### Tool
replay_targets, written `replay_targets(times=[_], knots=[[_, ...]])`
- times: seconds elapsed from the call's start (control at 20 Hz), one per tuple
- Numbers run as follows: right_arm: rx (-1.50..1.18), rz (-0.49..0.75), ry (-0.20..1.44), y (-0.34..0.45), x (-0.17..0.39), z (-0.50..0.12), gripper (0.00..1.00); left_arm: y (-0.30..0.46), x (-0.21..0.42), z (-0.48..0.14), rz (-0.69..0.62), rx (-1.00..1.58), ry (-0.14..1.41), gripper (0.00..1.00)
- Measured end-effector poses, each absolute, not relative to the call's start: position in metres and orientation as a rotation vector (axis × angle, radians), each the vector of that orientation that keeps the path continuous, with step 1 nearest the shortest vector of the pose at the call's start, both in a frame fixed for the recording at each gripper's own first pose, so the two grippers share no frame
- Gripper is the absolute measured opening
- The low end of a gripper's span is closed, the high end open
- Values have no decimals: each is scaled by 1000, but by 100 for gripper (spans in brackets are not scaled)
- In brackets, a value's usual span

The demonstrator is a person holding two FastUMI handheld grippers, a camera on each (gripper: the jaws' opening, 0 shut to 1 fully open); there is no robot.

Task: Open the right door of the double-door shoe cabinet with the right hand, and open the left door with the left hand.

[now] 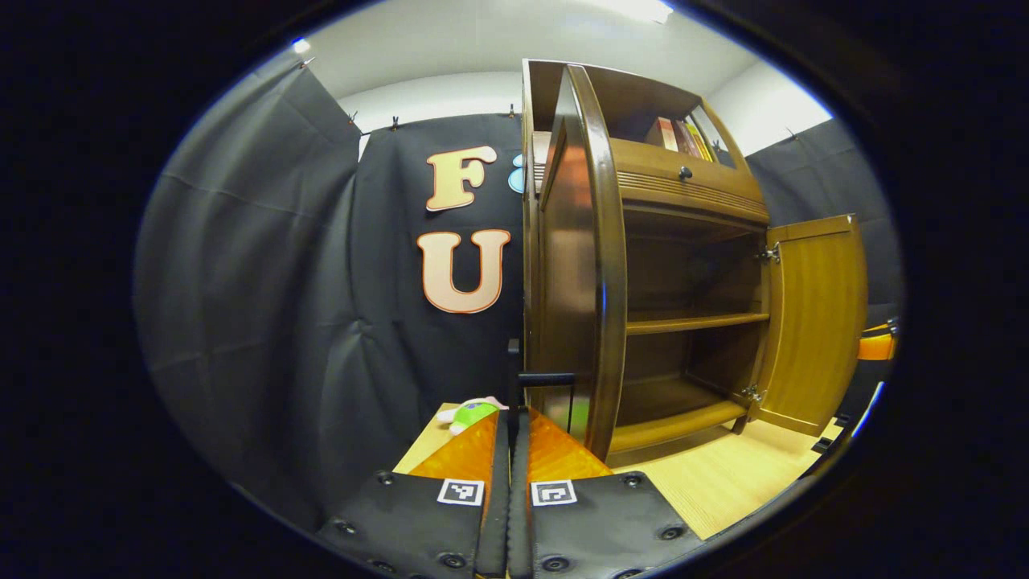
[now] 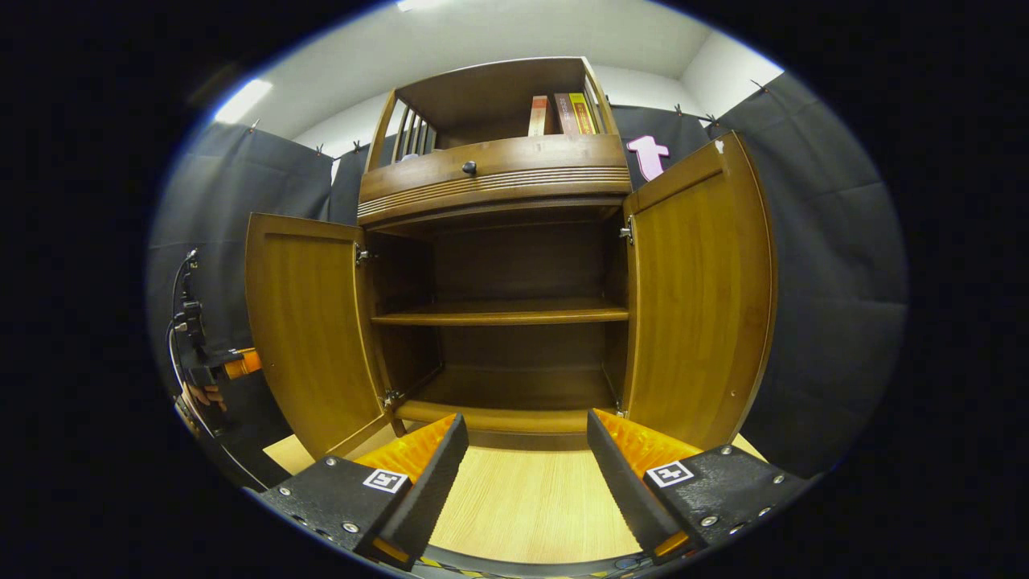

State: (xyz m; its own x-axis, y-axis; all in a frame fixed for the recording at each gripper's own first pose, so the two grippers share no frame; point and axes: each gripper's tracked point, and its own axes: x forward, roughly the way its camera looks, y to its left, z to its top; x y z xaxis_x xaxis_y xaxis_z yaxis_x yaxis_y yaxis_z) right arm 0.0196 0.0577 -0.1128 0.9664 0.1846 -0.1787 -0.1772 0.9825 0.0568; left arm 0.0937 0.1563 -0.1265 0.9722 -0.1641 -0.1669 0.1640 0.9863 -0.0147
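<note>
The wooden shoe cabinet point(image 2: 498, 173) stands with both doors swung out. In the right gripper view the left door point(image 2: 309, 330) and the right door point(image 2: 699, 305) frame two bare shelves. My right gripper point(image 2: 526, 458) hangs open in front of the cabinet's base with nothing between its fingers. In the left gripper view the left door point(image 1: 579, 265) is seen edge-on, and the right door point(image 1: 812, 322) stands open beyond it. My left gripper point(image 1: 511, 418) is shut, its tips pinching the dark handle point(image 1: 547, 378) on that door's outer face. The left gripper point(image 2: 205, 362) and its hand also show behind the left door.
The cabinet rests on a light wooden tabletop point(image 2: 522, 498). A small green and pink plush toy point(image 1: 470, 414) lies on the table left of the cabinet. Books point(image 2: 563, 112) stand on the top shelf above a drawer with a round knob point(image 2: 469, 167). Black cloth walls close in all round.
</note>
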Motion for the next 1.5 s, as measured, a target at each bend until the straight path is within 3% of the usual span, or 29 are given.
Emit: replay_targets(times=[0.05, 0.1, 0.15, 0.2, 0.25, 0.45, 0.5, 0.75, 0.8, 0.9, 1.15, 1.45, 1.5], knots=[[39, 181, 180, 59, 19, -112, 87, 162, 95, -128, -184, -6, 173, 8], [36, 174, 178, 59, 20, -111, 84, 166, 96, -129, -208, -8, 178, 1], [32, 168, 178, 58, 21, -110, 81, 168, 97, -129, -227, -7, 179, 8], [31, 163, 178, 56, 20, -110, 81, 172, 99, -128, -245, -1, 179, 7], [32, 158, 177, 54, 18, -109, 81, 174, 99, -127, -258, 1, 177, 14], [20, 130, 171, 42, 16, -105, 81, 174, 100, -128, -306, -51, 180, 15], [22, 125, 169, 39, 17, -103, 92, 175, 95, -129, -306, -49, 188, 14], [30, 133, 165, 32, 25, -103, 92, 191, 51, -137, -209, 25, 228, 14], [24, 129, 166, 27, 28, -103, 100, 193, 38, -131, -191, 38, 223, 14], [30, 137, 171, 21, 34, -105, 100, 190, 21, -102, -169, 52, 169, 13], [37, 165, 160, 14, 42, -100, 100, 137, 6, -32, -108, -2, 65, 13], [74, 178, 124, 5, 39, -84, 100, 44, 23, -27, -67, -35, 74, 12], [75, 172, 116, 2, 38, -82, 81, 41, 27, -28, -45, -32, 60, 13]])
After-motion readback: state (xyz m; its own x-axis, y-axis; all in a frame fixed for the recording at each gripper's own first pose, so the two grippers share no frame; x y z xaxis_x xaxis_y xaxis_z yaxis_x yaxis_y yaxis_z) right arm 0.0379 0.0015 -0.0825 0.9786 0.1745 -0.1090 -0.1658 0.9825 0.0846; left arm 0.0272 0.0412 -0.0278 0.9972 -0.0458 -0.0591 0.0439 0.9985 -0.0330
